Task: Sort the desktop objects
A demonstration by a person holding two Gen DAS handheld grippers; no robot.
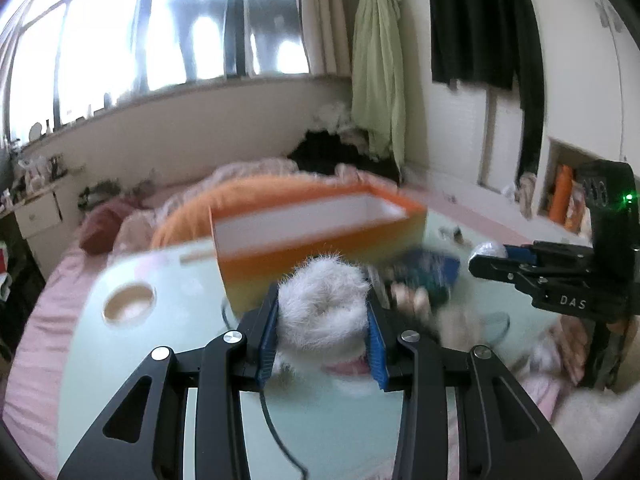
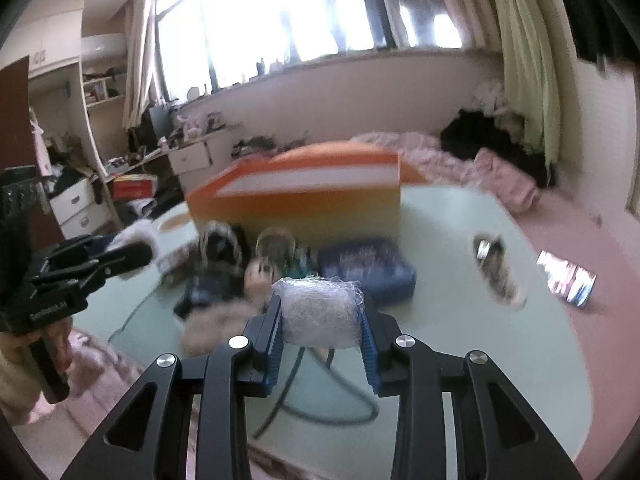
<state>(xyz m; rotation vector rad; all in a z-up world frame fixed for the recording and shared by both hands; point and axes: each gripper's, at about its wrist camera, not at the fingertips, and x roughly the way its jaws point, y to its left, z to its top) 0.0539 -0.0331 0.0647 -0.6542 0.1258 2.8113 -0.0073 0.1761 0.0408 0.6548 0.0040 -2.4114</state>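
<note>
The right gripper (image 1: pixel 486 254) carries the letters "DAS" and is clamped on a clear-wrapped silvery bundle (image 2: pixel 320 312). The left gripper (image 1: pixel 324 320) squeezes a white fluffy ring (image 1: pixel 320 308). Both are held above the pale green counter (image 2: pixel 440 320), near the orange box (image 2: pixel 304 196).

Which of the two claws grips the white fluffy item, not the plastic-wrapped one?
The left claw: its blue pads squeeze a white fluffy item. The right claw instead clamps a clear-wrapped whitish bundle.
</note>
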